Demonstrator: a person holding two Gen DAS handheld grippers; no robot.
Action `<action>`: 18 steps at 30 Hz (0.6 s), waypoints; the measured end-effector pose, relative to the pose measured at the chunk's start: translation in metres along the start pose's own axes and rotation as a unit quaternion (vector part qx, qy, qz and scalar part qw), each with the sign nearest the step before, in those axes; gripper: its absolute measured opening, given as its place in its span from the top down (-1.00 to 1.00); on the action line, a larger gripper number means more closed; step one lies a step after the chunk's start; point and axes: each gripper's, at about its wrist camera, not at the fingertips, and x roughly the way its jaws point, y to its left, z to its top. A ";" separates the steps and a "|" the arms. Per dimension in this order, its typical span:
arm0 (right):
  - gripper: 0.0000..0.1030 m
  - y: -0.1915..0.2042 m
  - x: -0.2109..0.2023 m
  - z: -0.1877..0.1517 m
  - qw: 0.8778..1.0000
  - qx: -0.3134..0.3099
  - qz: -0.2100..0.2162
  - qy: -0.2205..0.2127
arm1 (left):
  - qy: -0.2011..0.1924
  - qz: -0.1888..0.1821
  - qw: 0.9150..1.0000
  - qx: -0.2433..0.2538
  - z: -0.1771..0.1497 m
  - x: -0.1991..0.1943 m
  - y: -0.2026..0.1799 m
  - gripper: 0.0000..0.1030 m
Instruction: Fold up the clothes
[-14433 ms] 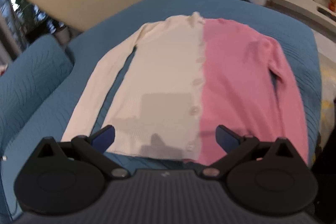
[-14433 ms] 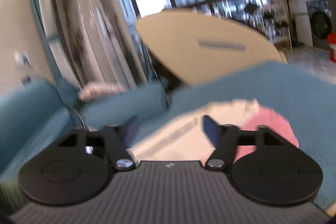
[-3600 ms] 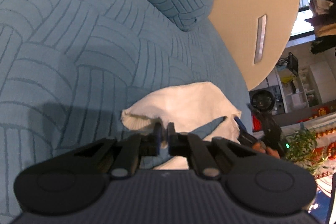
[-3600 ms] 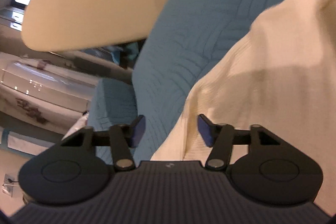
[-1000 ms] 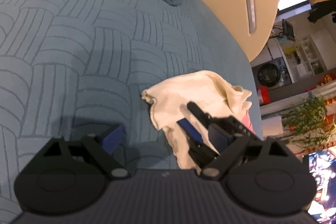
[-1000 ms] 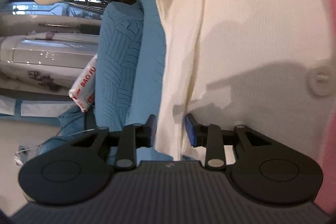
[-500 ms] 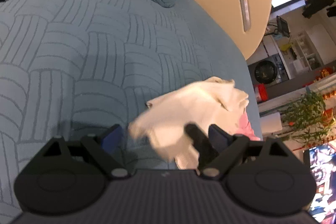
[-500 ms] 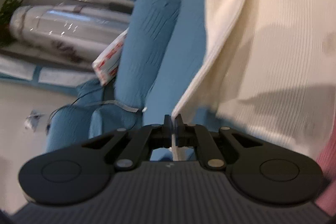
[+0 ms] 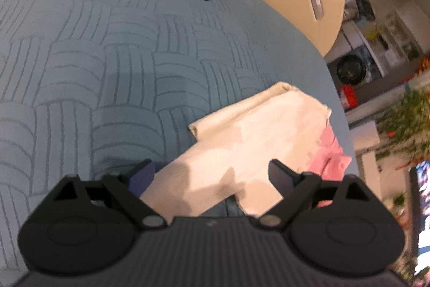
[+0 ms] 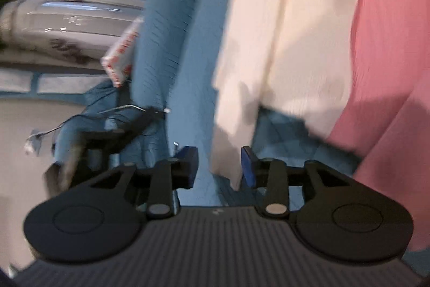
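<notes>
bed: teal quilted | cardigan: on it | left tool: spread | right tool: opening, blurred, seemingly unclamped

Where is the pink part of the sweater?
In the left wrist view, the pink part peeks out at the right edge of the cream part, near the edge of the blue sofa, just beyond the left claw's right finger.

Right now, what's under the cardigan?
Under the cardigan lies the blue quilted cover, showing all around it. What the cover hides beneath cannot be seen, nor the folded-under cloth. The pink half peeks out at one edge.
</notes>
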 end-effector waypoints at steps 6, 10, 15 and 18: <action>-0.12 -0.023 -0.026 0.027 0.999 -0.019 -0.034 -0.015 | -0.033 0.062 0.987 0.147 -0.006 0.017 -0.056 -0.80; -0.18 -0.012 -0.066 0.037 0.997 -0.046 -0.020 -0.067 | -0.026 0.077 0.972 0.221 -0.018 0.034 -0.094 -0.80; -0.29 -0.021 -0.169 0.052 0.963 -0.112 -0.080 -0.233 | -0.021 0.072 0.952 0.296 -0.048 0.056 -0.139 -0.80; -0.29 -0.046 -0.203 0.070 0.947 -0.097 -0.127 -0.278 | -0.036 0.078 0.932 0.353 -0.081 0.059 -0.164 -0.80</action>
